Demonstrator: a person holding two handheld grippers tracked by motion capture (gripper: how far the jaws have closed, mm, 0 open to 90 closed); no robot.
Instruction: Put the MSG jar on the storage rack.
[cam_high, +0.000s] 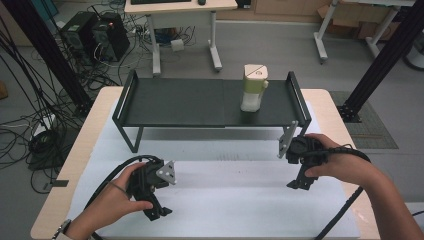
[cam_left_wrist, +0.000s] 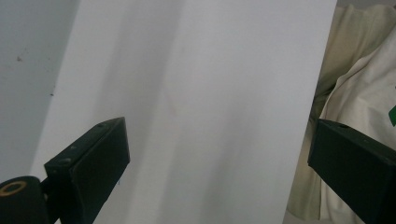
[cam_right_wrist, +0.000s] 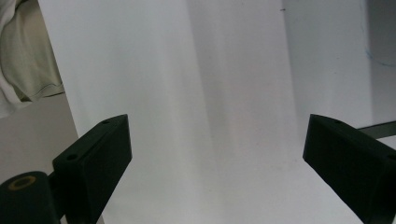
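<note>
1. At lower left of the high view, the left gripper (cam_high: 159, 212) rests on the white mat (cam_high: 235, 200), jaws spread and empty, apparently awaiting work.
2. Right of centre, the right gripper (cam_high: 301, 184) matches it.
3. One cream container (cam_high: 254, 87) stands upright on one black shelf (cam_high: 180, 102), upper middle, well apart from both grippers.

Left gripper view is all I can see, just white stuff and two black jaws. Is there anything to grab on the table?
Observer: Yes, a small cream and pale green container stands upright on a black shelf.
Operator: Is my hand-held gripper close to it?
Observer: No, the left hand-held gripper is low over the white mat, on the near side.
Operator: What about the other one?
Observer: The right hand-held gripper is open, holding nothing.
</note>
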